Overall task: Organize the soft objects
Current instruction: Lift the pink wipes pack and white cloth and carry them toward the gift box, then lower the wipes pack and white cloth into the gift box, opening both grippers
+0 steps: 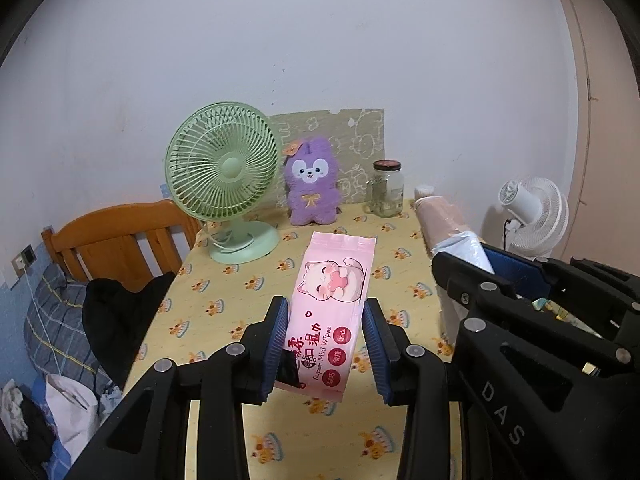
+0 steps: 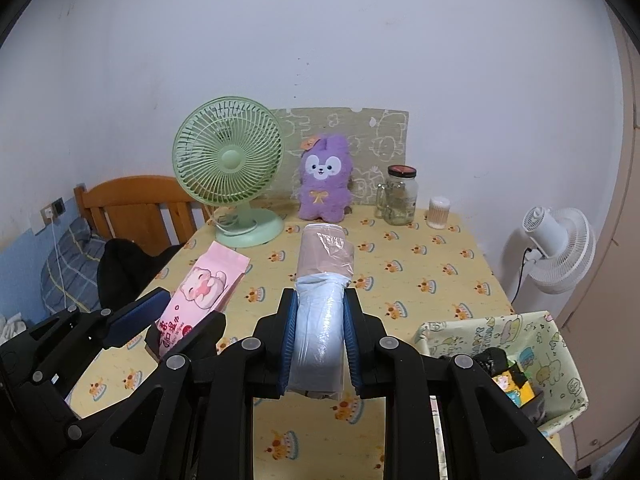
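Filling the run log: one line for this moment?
left gripper: shut on pink wipes pack | right gripper: shut on plastic-wrapped roll | both above table

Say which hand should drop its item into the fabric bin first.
Right, probably. The right gripper, shut on the bag roll, has the bin just at its right; the left gripper, holding the wipes, sits farther away.

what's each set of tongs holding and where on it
Left tongs: pink wipes pack, by its near end. Right tongs: plastic-wrapped roll, by its near end.
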`<state>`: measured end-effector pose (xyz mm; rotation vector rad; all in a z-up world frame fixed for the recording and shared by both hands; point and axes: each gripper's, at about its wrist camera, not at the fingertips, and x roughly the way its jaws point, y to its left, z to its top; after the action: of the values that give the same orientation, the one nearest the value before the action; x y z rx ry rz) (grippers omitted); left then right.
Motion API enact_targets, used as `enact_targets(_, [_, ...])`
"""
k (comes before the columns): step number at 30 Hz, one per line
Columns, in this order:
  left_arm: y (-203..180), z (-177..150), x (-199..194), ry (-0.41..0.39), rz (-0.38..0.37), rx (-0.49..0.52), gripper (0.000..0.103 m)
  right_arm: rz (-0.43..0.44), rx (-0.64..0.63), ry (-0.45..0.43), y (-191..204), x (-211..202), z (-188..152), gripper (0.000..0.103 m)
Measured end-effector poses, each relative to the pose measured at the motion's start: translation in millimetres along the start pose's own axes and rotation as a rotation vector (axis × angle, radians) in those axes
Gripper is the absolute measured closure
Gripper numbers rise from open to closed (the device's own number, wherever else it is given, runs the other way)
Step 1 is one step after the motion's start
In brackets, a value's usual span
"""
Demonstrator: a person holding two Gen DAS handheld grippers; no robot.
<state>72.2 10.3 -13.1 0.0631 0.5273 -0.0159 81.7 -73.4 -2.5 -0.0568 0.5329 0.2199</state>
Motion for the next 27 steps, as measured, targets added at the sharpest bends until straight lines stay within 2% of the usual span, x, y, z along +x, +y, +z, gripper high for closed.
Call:
enact_targets(18, [-72,7,4,-0.006,0.032,-0.001,0.064,0.014,-0.012,-0.014,-77,-7,-5,0.077])
enact_targets(24, [-96,8,8,-0.002,0.009,0.017,0.064,-0.005,0.004,-0.01,-103,-10,-10,0.077])
enact_targets(27, [-108,9,14,0.01,-0.031,0.035,0.064,-0.018,0.006,-0.001,-114,-9,-12,0.077])
